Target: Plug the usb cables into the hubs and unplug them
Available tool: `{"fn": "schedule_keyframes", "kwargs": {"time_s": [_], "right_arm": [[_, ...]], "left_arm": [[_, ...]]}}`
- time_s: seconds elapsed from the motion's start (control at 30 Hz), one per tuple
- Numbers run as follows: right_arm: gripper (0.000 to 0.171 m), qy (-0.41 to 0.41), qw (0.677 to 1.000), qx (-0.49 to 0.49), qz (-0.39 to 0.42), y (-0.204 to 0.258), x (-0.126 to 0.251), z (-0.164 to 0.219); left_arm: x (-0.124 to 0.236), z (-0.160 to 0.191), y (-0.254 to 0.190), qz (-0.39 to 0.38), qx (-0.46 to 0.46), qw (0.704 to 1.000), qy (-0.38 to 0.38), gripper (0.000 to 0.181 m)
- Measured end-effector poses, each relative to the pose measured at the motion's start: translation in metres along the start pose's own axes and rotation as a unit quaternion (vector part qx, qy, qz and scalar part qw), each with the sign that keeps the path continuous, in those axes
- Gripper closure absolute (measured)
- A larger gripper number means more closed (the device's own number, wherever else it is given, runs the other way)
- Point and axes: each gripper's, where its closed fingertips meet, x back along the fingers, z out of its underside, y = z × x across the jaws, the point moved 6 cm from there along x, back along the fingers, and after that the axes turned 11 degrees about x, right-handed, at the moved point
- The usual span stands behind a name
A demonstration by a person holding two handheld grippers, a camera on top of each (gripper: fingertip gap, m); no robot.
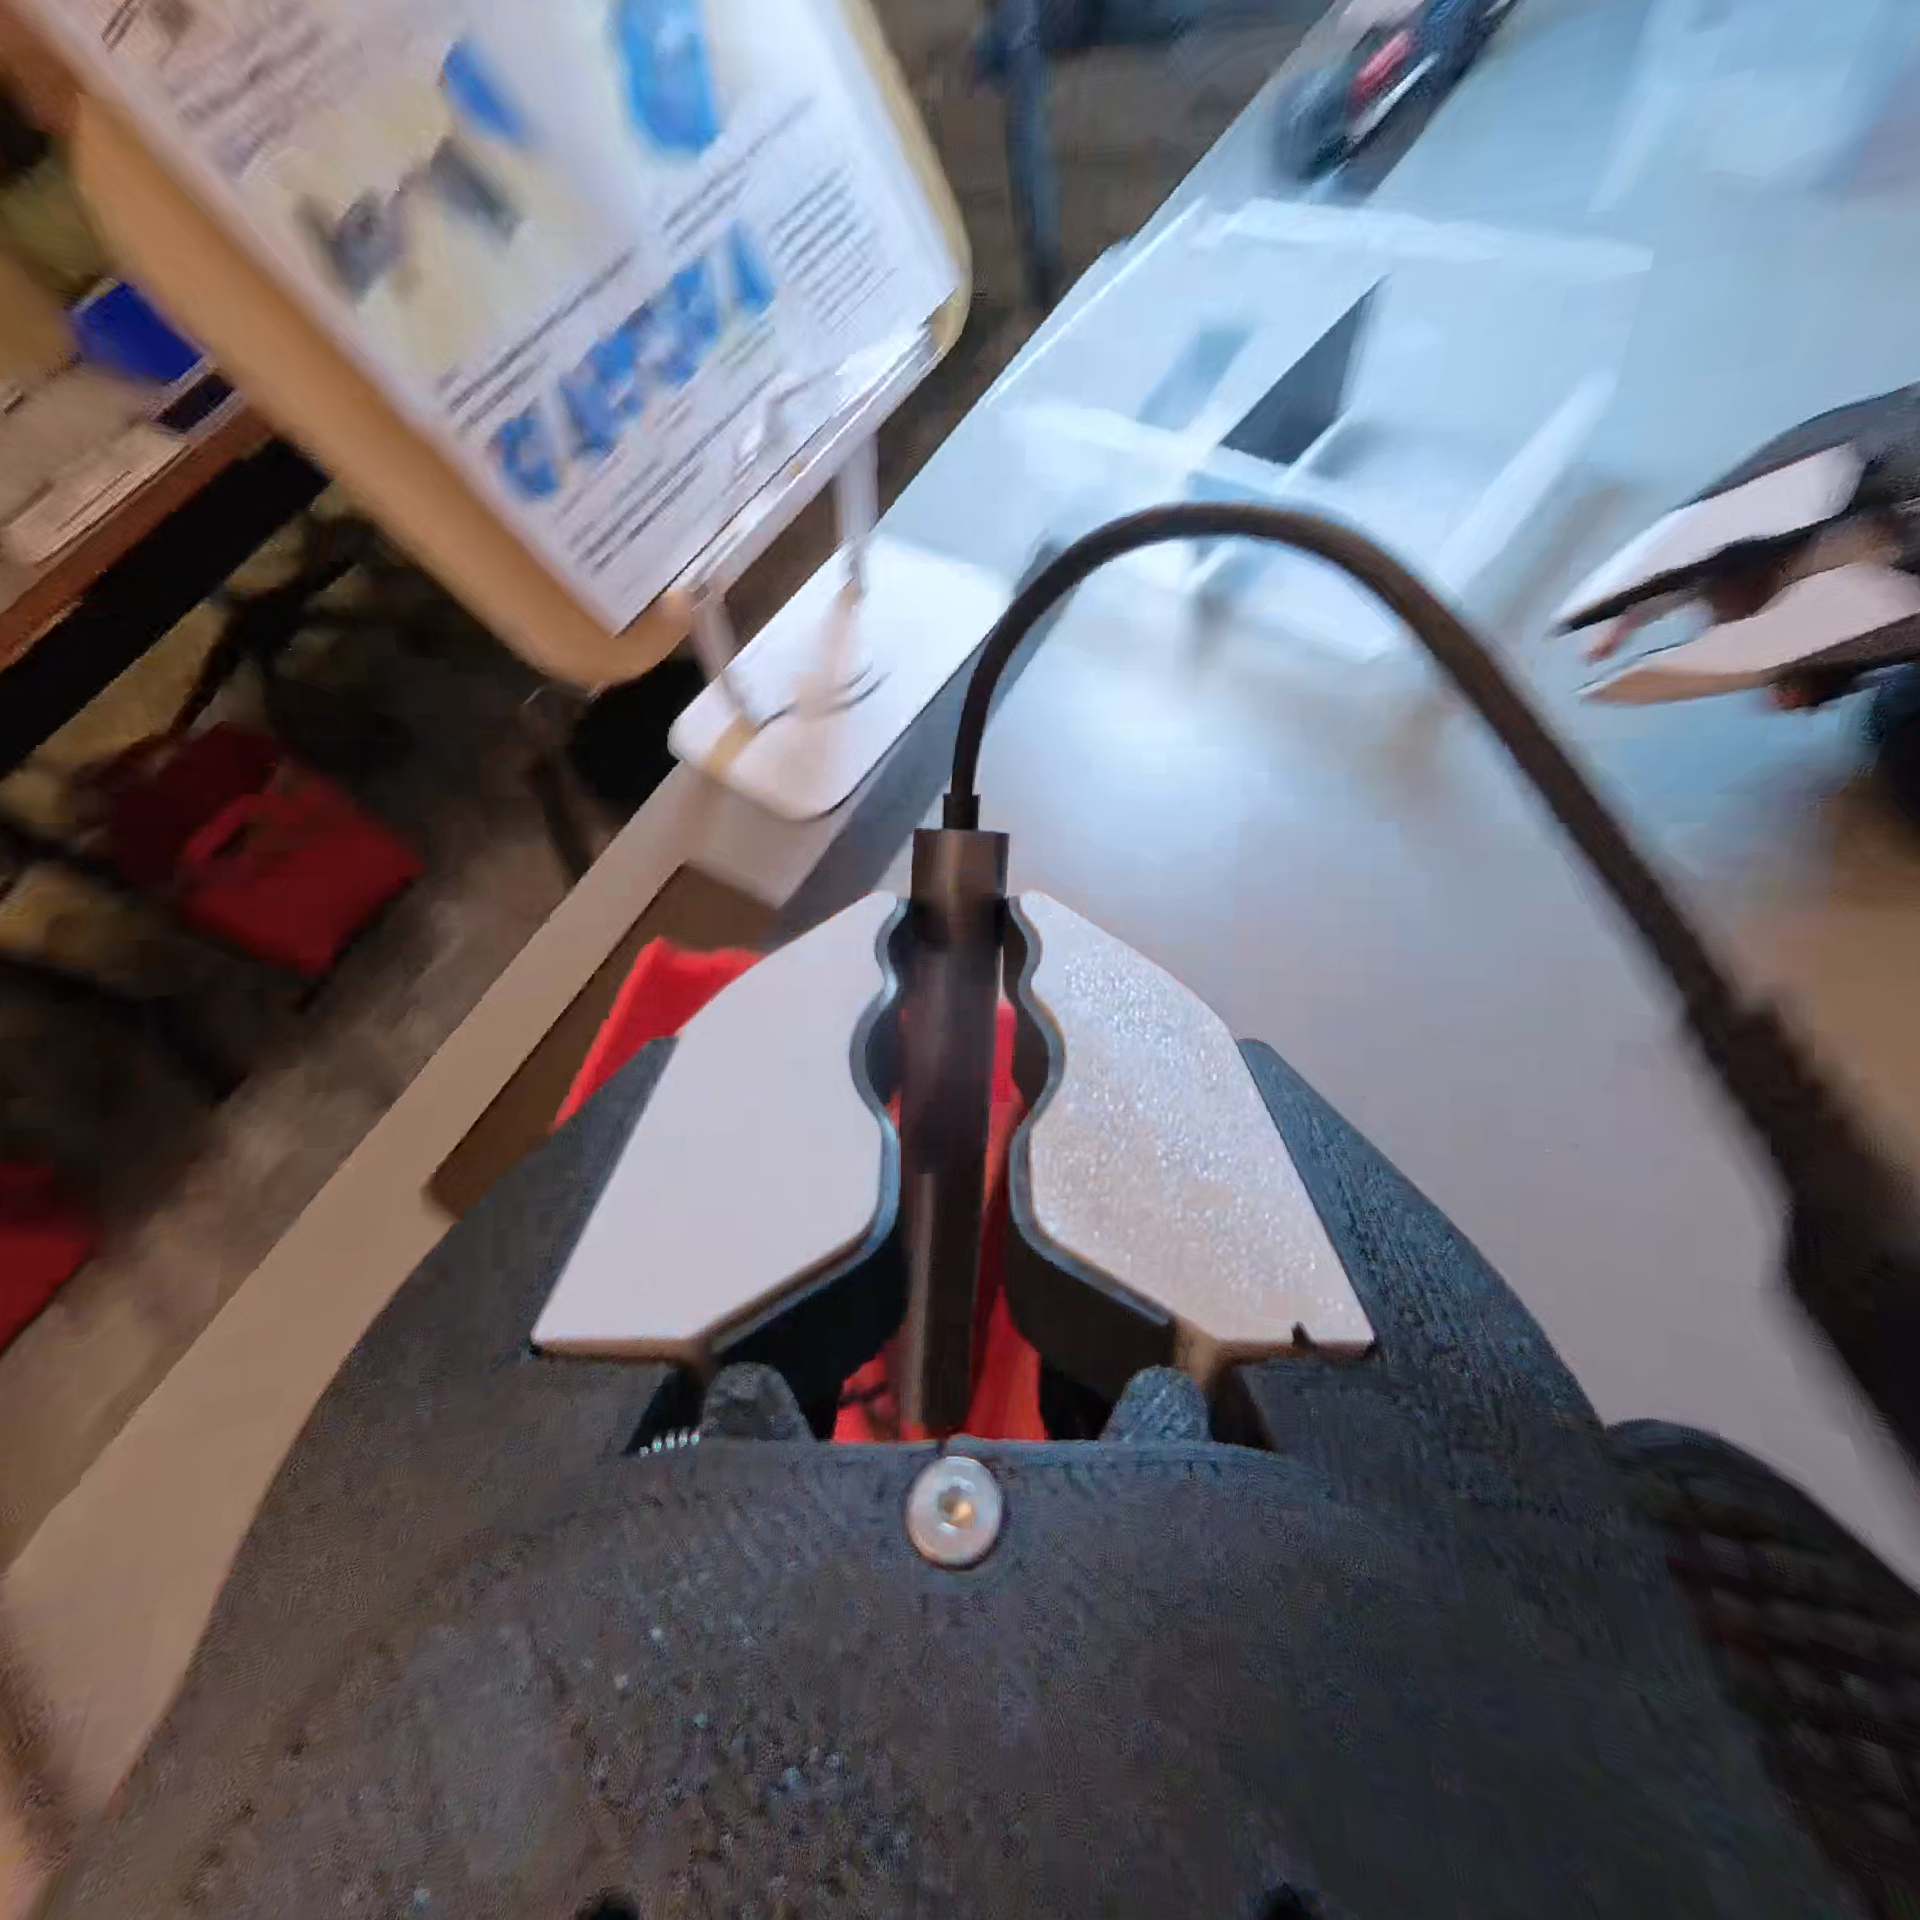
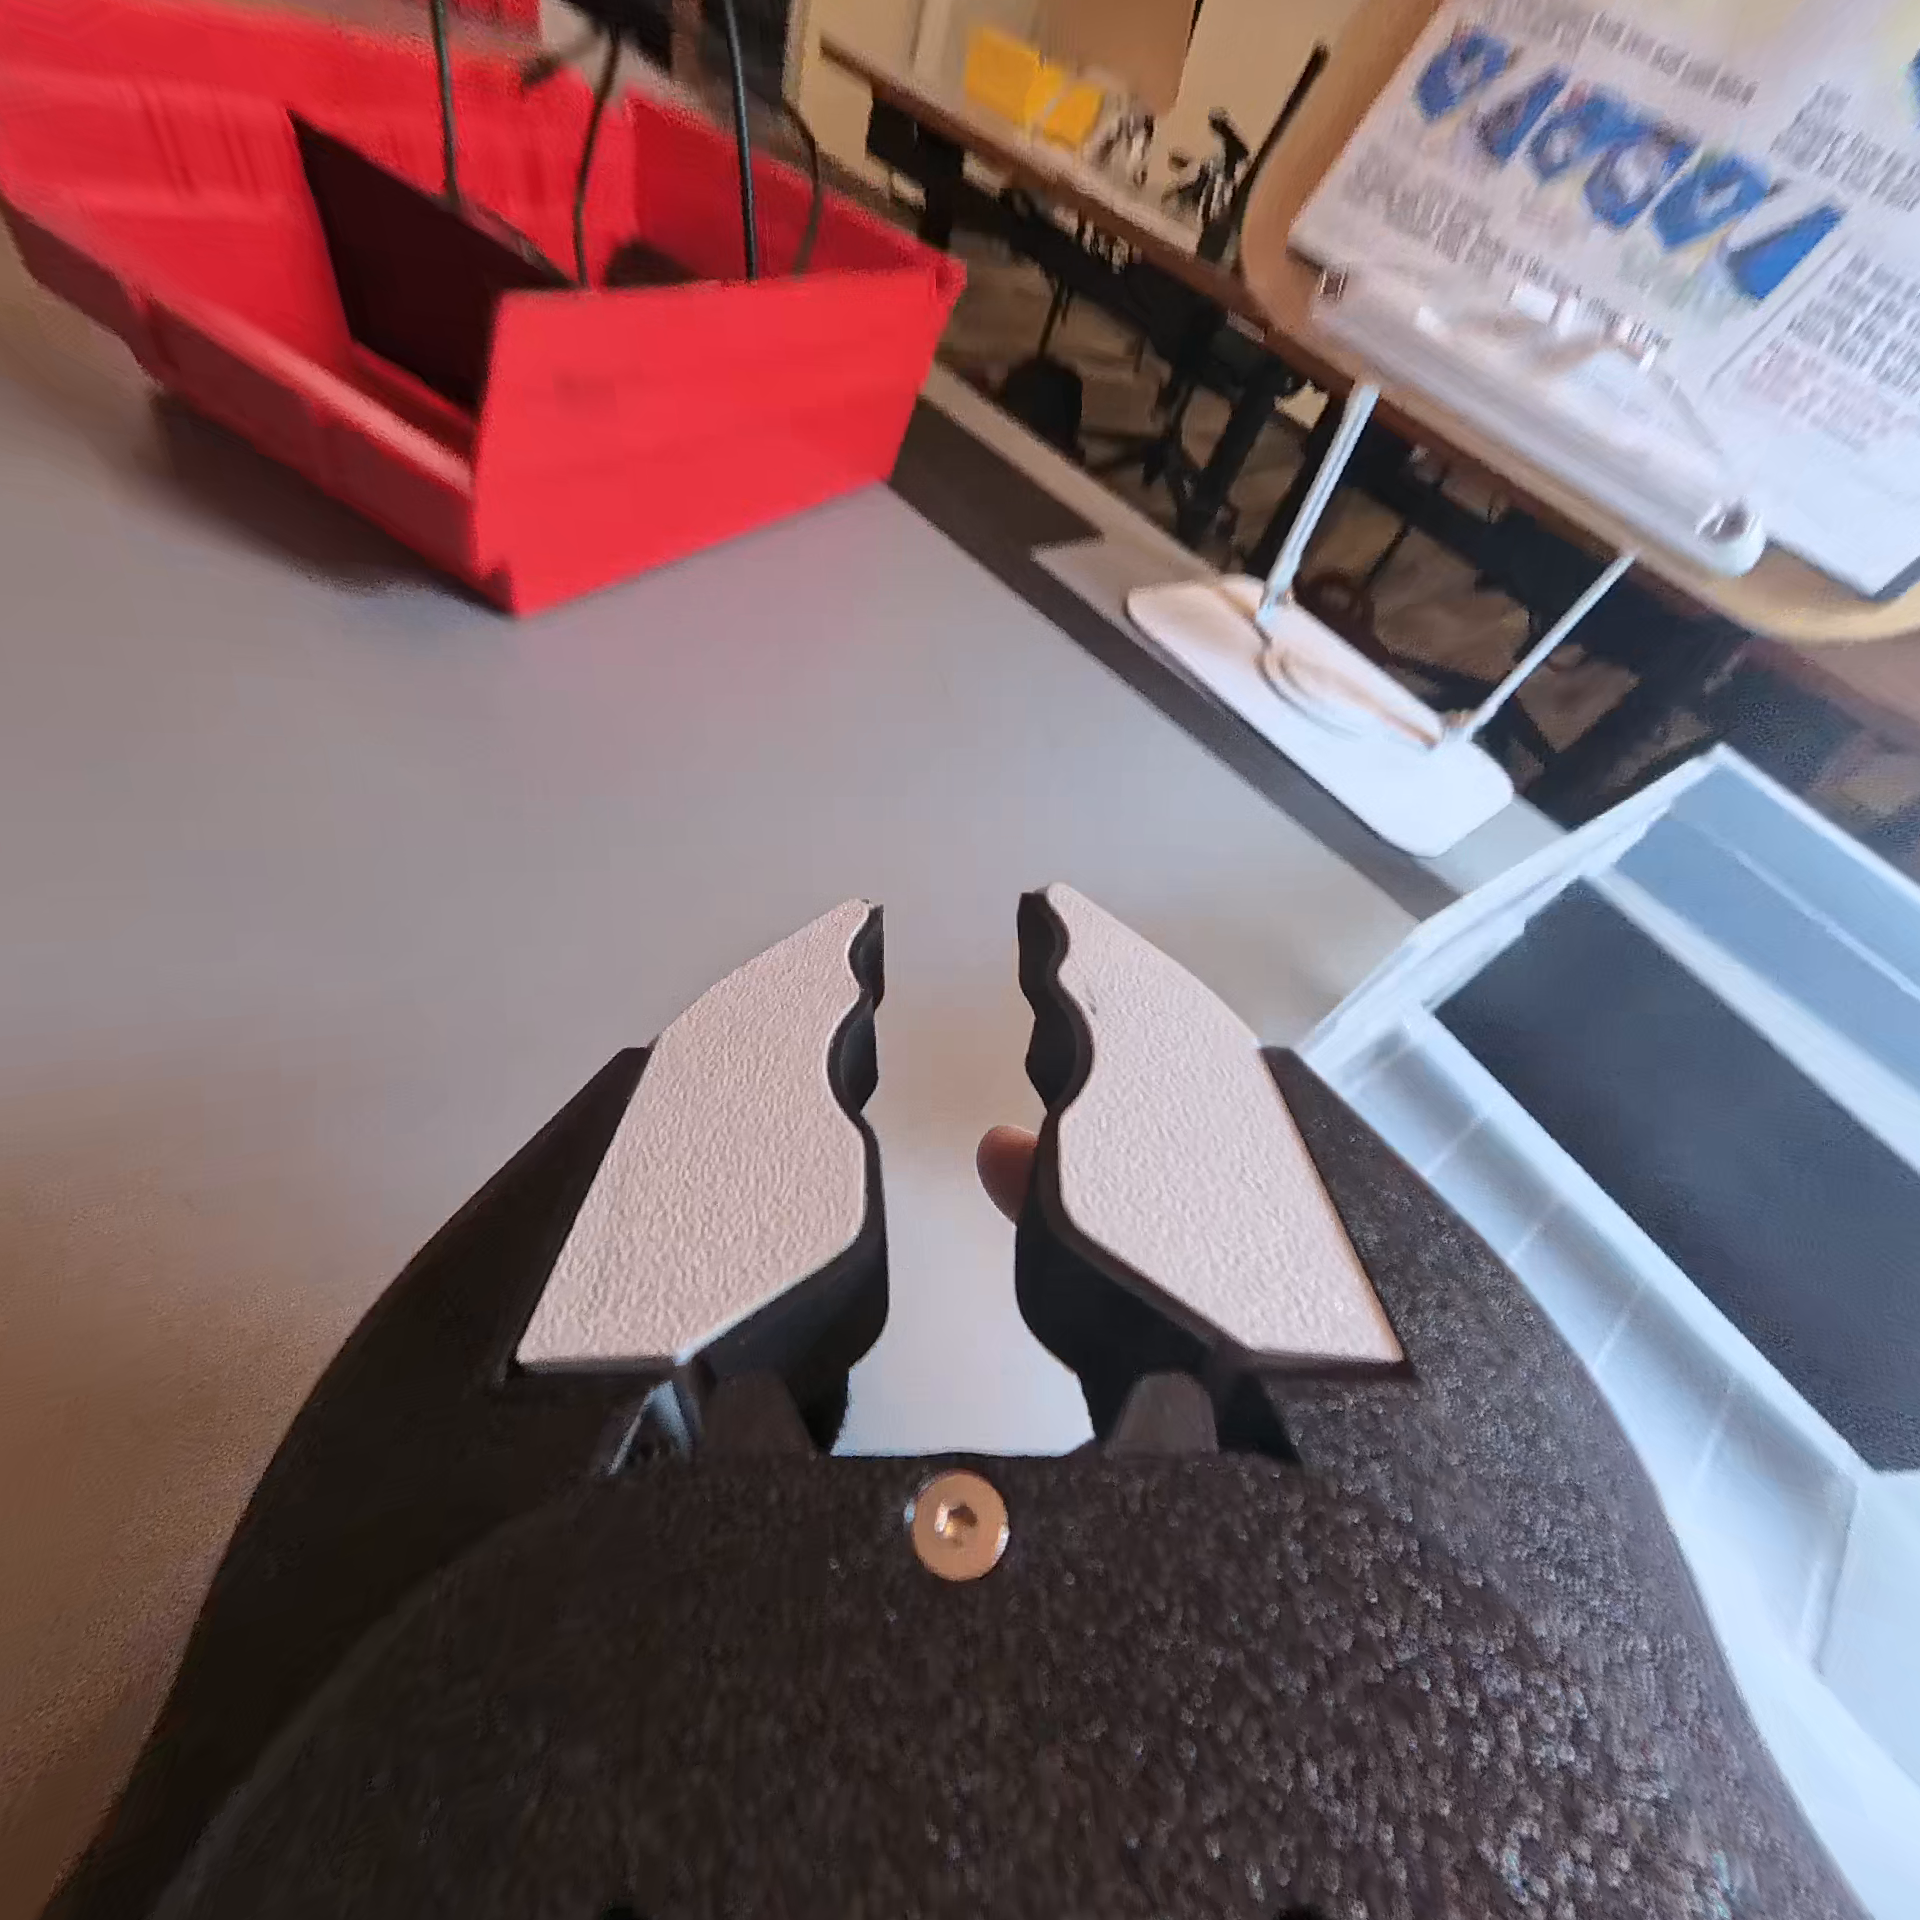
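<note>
Left wrist view: the hub [image 1: 951,1091] is clamped endwise in the left gripper [image 1: 951,925], its cable [image 1: 1455,644] arching rightward. The right gripper [image 2: 951,914] is held parted and empty. No plugging is evident; remaining cables are seen in the red bin [image 2: 665,416].

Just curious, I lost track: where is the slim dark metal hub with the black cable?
In the left wrist view, the slim dark metal hub sits clamped between the left gripper's fingers, its black cable arching rightward.
</note>
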Motion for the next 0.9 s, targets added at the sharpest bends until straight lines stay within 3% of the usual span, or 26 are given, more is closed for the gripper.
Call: {"fn": "schedule_keyframes", "kwargs": {"time_s": [0.03,0.2,0.33,0.43,0.53,0.67,0.8,0.9], "right_arm": [[0.146,-0.021,1.0,0.002,-0.004,-0.001,0.003,-0.013],[0.139,-0.102,0.992,0.041,-0.059,0.004,0.007,-0.08],[0.129,-0.138,0.983,0.07,-0.095,0.012,-0.009,-0.12],[0.11,-0.171,0.98,0.08,-0.055,0.009,-0.017,-0.15],[0.112,-0.186,0.975,0.117,-0.023,0.006,-0.005,-0.175],[0.121,-0.112,0.977,0.152,-0.103,0.014,0.011,-0.179],[0.126,-0.114,0.983,0.114,-0.083,0.003,0.02,-0.183],[0.128,-0.089,0.98,0.161,-0.077,0.0,0.015,-0.172]], "left_arm": [[0.002,-0.003,-0.015,0.032,0.0,0.999,-0.02,0.165],[-0.005,-0.002,-0.087,0.14,-0.032,0.986,-0.086,0.165],[-0.003,-0.022,-0.127,0.169,-0.072,0.972,-0.147,0.166],[0.011,-0.044,-0.156,0.217,-0.093,0.957,-0.17,0.166],[0.009,-0.05,-0.171,0.201,-0.113,0.959,-0.163,0.166],[-0.005,-0.041,-0.171,0.182,-0.091,0.965,-0.162,0.166],[-0.024,-0.026,-0.172,0.2,-0.068,0.964,-0.16,0.166],[-0.037,-0.013,-0.178,0.24,-0.06,0.958,-0.147,0.166]]}}
